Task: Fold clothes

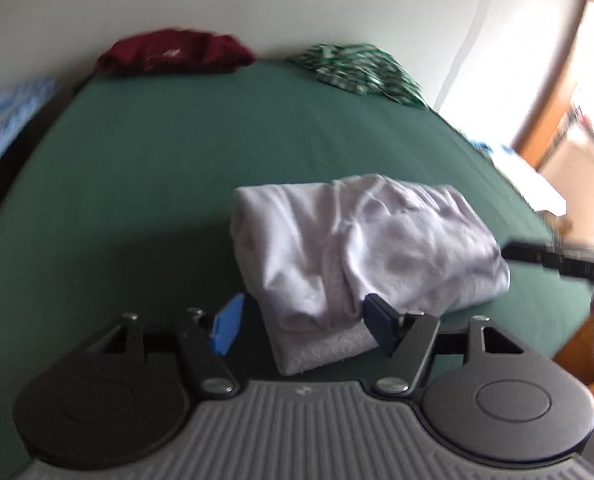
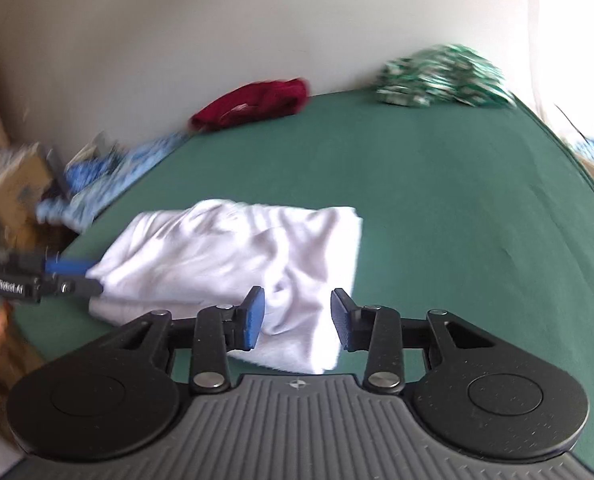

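Note:
A folded white garment point(image 1: 361, 240) lies on the green bed sheet point(image 1: 157, 152). In the left wrist view my left gripper point(image 1: 303, 326) is open, its jaws standing wide on either side of the garment's near corner without pressing it. The right gripper's dark finger point(image 1: 545, 258) reaches in at the garment's right edge. The right wrist view shows the same garment point(image 2: 225, 252), and my right gripper point(image 2: 298, 320) is open with the near fold lying loose between its pads. There the left gripper point(image 2: 75, 277) sits at the garment's left end.
A dark red garment point(image 1: 177, 54) and a green-and-white patterned one point(image 1: 357, 68) are heaped at the far edge of the bed by the wall. Blue-and-white cloth point(image 2: 109, 176) hangs off the bed's left side, next to cardboard clutter point(image 2: 17, 188).

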